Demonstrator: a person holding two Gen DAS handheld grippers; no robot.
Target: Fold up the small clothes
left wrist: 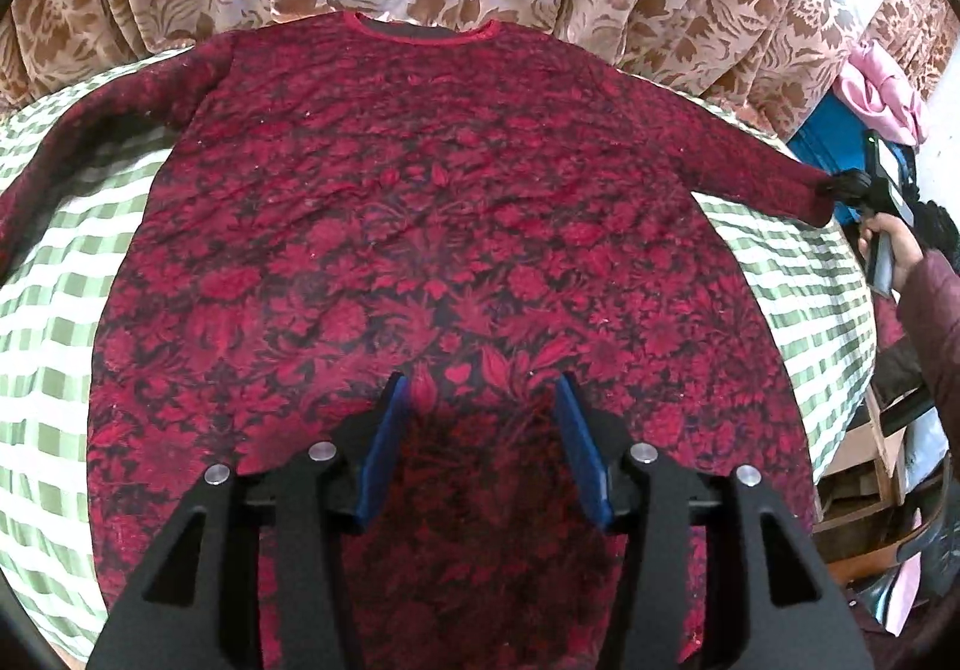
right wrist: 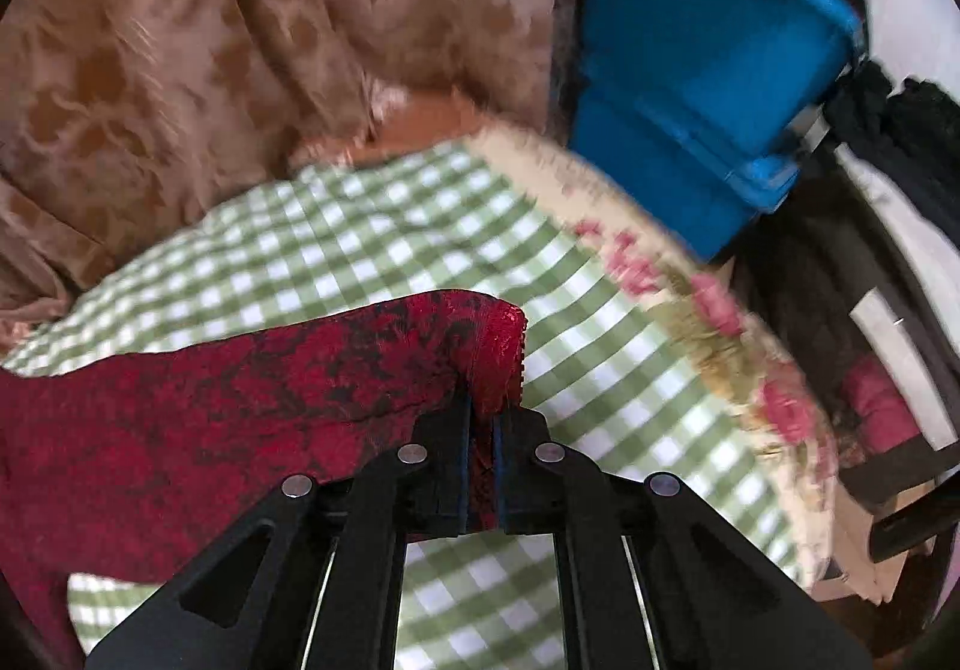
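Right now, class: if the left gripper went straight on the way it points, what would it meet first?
The left gripper, fingers open, points over the red floral top spread on the checked cloth. Going straight on, it would probably meet the top's middle first, though depth is unclear.

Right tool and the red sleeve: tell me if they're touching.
Touching. The right wrist view shows the right tool shut on the red sleeve, cuff fabric pinched between its fingers.

The red floral top [left wrist: 432,226] lay spread flat, neckline away from me, its lower body between my parted left jaws. Its right sleeve cuff [right wrist: 492,346] sat pinched between my right jaws.
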